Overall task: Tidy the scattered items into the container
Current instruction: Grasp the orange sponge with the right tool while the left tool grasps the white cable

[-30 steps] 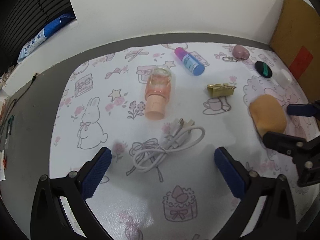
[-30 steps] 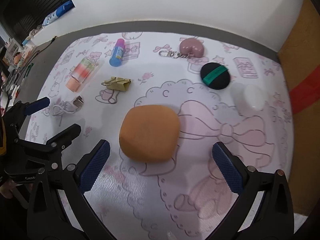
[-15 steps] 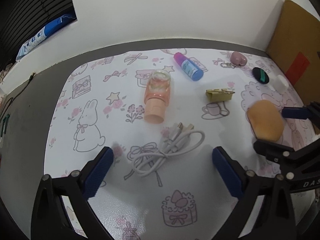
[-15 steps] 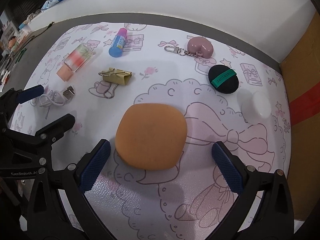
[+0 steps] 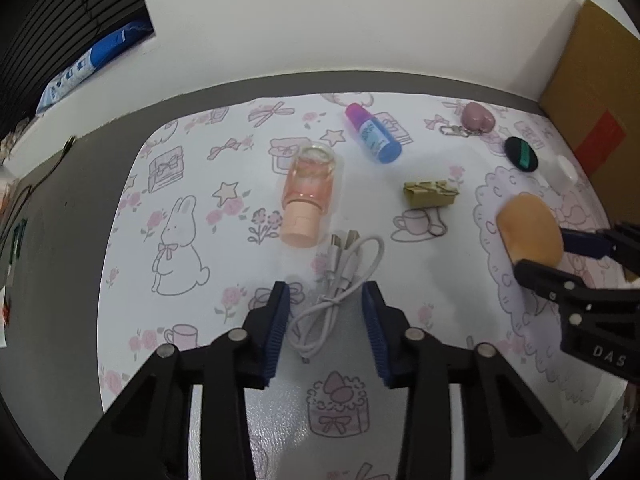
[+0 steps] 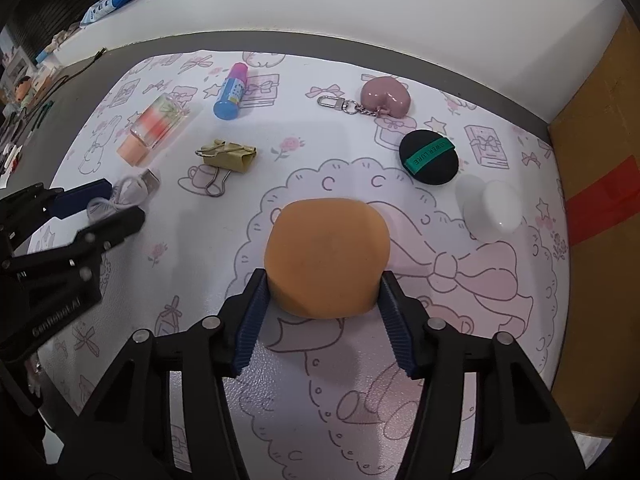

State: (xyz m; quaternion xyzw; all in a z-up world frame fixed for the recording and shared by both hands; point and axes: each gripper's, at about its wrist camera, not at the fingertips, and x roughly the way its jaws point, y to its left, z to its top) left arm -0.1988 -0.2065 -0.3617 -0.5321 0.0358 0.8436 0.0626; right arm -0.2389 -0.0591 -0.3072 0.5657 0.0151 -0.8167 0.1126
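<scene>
Orange sponge [image 6: 326,256], right of the gold binder clip [image 6: 228,156] on the bench [image 6: 360,60], pinched for lifting by the right gripper's [image 6: 324,280] just-closed fingers, white cable [image 5: 340,280] left of that clip straddled by the left gripper's [image 5: 326,294] closing fingers, contact seemingly not yet made.

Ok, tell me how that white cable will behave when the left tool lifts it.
The white cable is a loose coil bound by a small tie, so it will likely be floppy, its loops sagging either side of the left tool. It looks thin and light. The plug ends may dangle and swing.
</scene>
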